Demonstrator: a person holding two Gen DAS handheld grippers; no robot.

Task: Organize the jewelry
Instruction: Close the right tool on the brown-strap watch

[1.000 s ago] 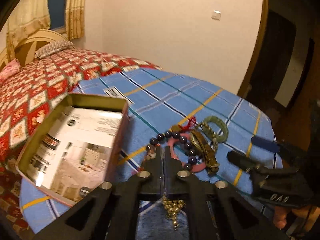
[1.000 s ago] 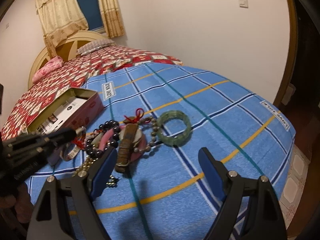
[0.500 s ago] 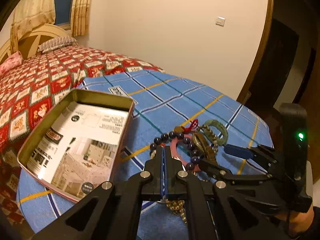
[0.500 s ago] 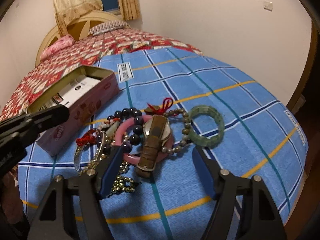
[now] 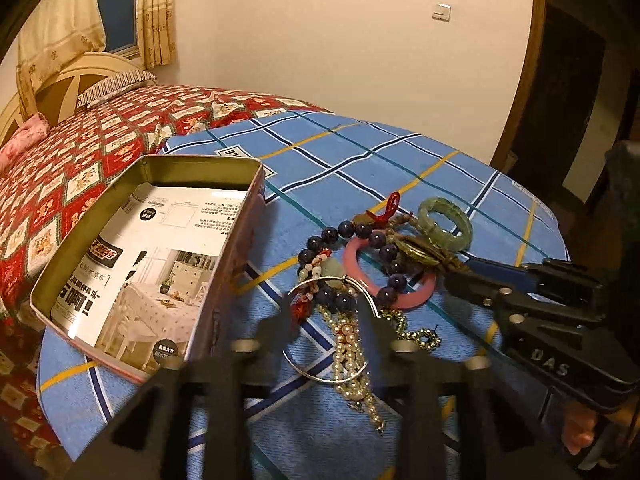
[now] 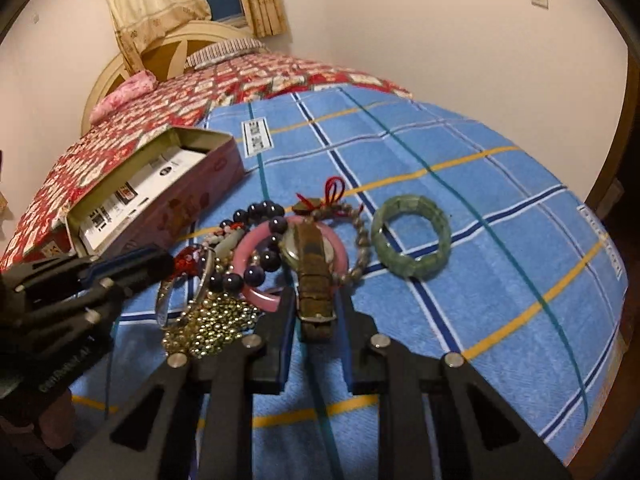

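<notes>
A heap of jewelry lies on the blue checked tablecloth [image 5: 360, 160]: a pink bangle [image 5: 390, 276], dark bead bracelet [image 5: 320, 240], green jade bracelet [image 5: 444, 222], pearl strand [image 5: 352, 356], thin silver bangle [image 5: 320, 372] and a brown-strap watch [image 6: 314, 280]. My left gripper [image 5: 326, 312] is open, its fingers either side of the pearls and silver bangle. My right gripper [image 6: 316, 308] has narrowed around the watch strap, its fingers close beside it. An open tin box [image 5: 152, 256] lined with a printed leaflet stands to the left.
A bed with a red patterned cover [image 5: 80, 148] lies behind the table on the left. A wall with a light switch [image 5: 442, 12] is behind, a dark doorway [image 5: 580, 80] at right. The table edge falls away at right and front.
My left gripper has opened from shut, uncovering the pearls and silver bangle. My right gripper has moved in onto the heap and narrowed around the watch.
</notes>
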